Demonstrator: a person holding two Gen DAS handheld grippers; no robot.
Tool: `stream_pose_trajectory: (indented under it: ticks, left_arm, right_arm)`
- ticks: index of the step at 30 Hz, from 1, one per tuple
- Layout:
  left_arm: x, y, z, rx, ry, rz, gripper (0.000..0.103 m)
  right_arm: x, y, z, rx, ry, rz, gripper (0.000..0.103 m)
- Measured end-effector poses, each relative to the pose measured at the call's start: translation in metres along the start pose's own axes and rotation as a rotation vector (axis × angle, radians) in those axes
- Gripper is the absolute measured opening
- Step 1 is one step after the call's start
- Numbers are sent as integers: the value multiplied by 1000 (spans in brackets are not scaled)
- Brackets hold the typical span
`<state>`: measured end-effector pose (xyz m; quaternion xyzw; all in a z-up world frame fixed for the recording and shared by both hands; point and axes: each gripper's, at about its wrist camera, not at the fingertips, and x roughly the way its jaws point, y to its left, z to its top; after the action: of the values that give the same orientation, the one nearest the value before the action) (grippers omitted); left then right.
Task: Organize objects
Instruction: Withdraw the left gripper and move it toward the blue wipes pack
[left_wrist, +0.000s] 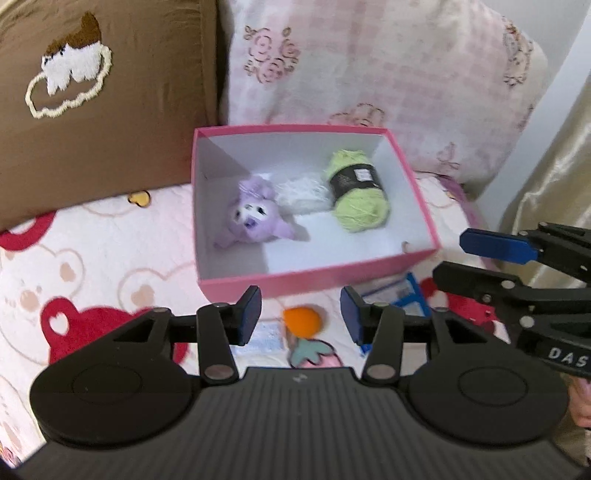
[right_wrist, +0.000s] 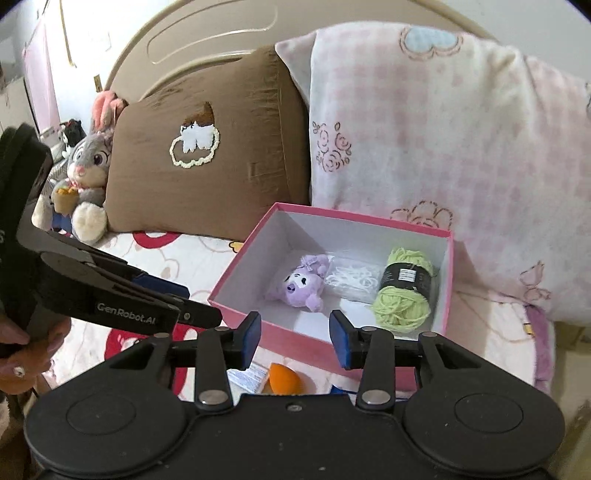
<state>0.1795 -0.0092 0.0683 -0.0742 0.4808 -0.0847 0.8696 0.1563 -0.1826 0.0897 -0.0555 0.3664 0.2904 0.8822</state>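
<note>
Left gripper (left_wrist: 301, 319) — jaws apart, empty, above orange toy (left_wrist: 301, 321) on bed (left_wrist: 92, 258) before pink box (left_wrist: 314, 282). Right gripper (right_wrist: 293, 339) — likewise agape, empty. Box holds plush (left_wrist: 253, 218), yarn (left_wrist: 356, 192). Advice: descend squarely, pinch toy's middle.

Black gripper (left_wrist: 301, 319), blue-padded jaws, silver screws

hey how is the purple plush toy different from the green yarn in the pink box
The purple plush toy is lilac, animal-shaped with a face and ears; the green yarn is a lime skein, roughly cylindrical. The yarn wears a black paper label around its middle, the toy has no such band. The toy lies toward the left of the pink box, the yarn toward the right, with a white bundle between them. Both are soft and lie inside the box.
</note>
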Motion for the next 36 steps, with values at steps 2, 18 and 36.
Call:
stream_pose_trajectory:
  ticks: [2,18,36]
  left_arm:
    - [-9,-6,-5,12,-10,-3,50]
    - [-68,-39,-64,144,-86,-24,62]
    - [-66,-56,-104,175,-55,-51,89]
  right_arm:
    - [-9,3,-2,-12,-2,1,46]
    - [-58,15,-38,-92,3,-26,73]
    - [-77,22,-103,-144,66,1,95]
